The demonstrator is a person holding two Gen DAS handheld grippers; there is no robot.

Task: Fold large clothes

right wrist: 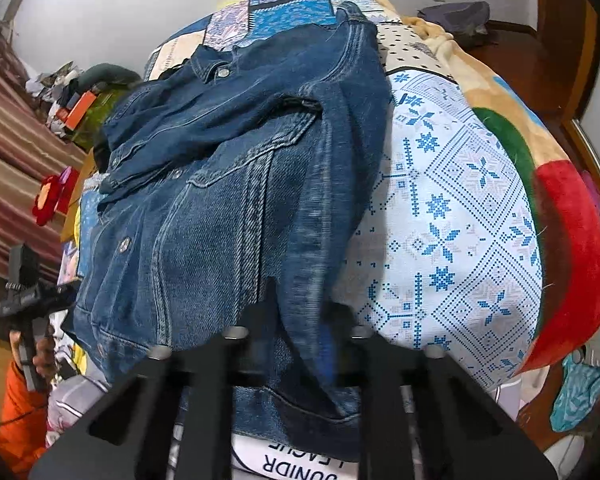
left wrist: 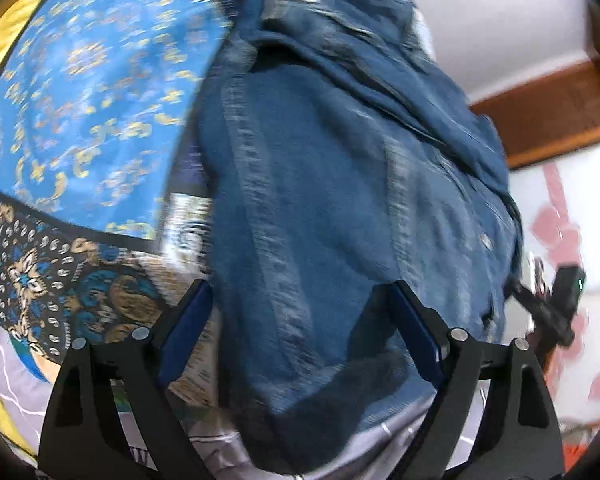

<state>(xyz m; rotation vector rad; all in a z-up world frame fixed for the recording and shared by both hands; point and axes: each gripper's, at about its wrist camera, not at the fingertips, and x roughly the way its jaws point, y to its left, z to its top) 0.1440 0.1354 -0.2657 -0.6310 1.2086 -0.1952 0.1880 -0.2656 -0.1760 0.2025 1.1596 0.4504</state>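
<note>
A blue denim jacket (right wrist: 228, 184) lies partly folded on a patterned bedspread (right wrist: 452, 208); it fills the left wrist view (left wrist: 332, 208) too. My left gripper (left wrist: 300, 300) is open, its blue-padded fingers (left wrist: 188, 328) spread either side of the jacket's near hem, empty. It also shows at the left of the right wrist view (right wrist: 24, 292). My right gripper (right wrist: 300, 304) is shut on a fold of the jacket's right edge, which runs between its blurred fingers.
The bedspread has a blue and gold panel (left wrist: 84, 104) left of the jacket. A red and green blanket (right wrist: 572, 248) lies along the bed's right side. A wooden bed frame (left wrist: 548, 116) and cluttered items (right wrist: 80, 112) stand beyond.
</note>
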